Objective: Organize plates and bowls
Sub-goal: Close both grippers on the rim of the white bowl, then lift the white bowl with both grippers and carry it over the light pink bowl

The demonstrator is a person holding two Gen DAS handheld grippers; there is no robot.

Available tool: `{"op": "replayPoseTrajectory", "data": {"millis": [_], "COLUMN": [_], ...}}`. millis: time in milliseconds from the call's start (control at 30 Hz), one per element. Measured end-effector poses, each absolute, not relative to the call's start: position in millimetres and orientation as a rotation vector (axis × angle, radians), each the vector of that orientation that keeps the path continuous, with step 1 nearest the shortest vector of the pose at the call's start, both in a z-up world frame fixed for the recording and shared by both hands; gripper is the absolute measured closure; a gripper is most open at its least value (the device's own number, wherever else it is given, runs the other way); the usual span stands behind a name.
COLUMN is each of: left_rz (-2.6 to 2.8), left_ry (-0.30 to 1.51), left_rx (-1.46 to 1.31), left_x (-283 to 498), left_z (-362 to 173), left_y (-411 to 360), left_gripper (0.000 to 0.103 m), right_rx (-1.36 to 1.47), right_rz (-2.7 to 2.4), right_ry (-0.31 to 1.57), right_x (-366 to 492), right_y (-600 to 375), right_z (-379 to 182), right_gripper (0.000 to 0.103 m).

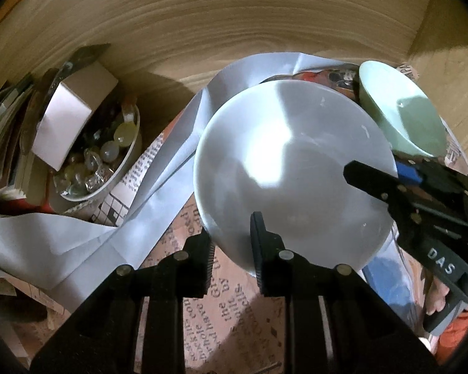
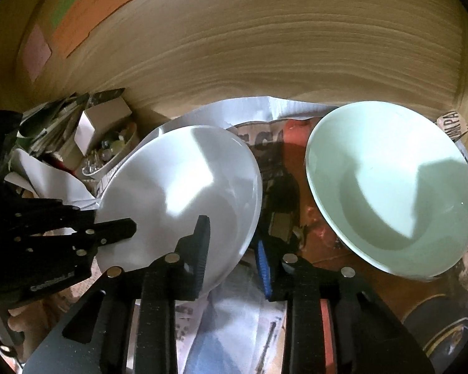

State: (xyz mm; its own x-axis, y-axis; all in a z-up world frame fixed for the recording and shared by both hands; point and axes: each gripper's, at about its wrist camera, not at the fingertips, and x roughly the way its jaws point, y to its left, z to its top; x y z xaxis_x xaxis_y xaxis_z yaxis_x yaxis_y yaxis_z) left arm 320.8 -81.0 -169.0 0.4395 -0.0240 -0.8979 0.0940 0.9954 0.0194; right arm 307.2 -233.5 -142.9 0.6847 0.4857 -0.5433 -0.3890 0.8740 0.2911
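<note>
White bowl [image 1: 293, 171] fills the left wrist view, tipped up with its hollow facing the camera; the left gripper [image 1: 234, 249] pinches its near rim, one finger hidden behind the wall. Its far-right rim sits in the right gripper [image 1: 374, 180] — newspaper [image 1: 234, 305] below.

From the right wrist, that clamp [image 2: 234, 249] holds the same rim (outer pad partly hidden); a green bowl [image 2: 390, 187] leans nearby, lower edge cut off.
</note>
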Motion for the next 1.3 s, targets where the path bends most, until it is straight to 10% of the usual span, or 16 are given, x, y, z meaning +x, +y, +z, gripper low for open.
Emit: {"op": "replayPoseTrajectory", "data": {"millis": [1300], "left_rz": [-0.062], "left_ry": [0.886], "left_rx": [0.065], "left_x": [261.3], "left_z": [-101.9], "left_y": [-67.1], "left_gripper": [0.085], "right_rx": [0.075], "right_rz": [0.469], "right_ry": [0.478], "right_x": [229.2], "right_y": [-233.2], "right_z": [-88.9], "right_gripper": [0.083]}}
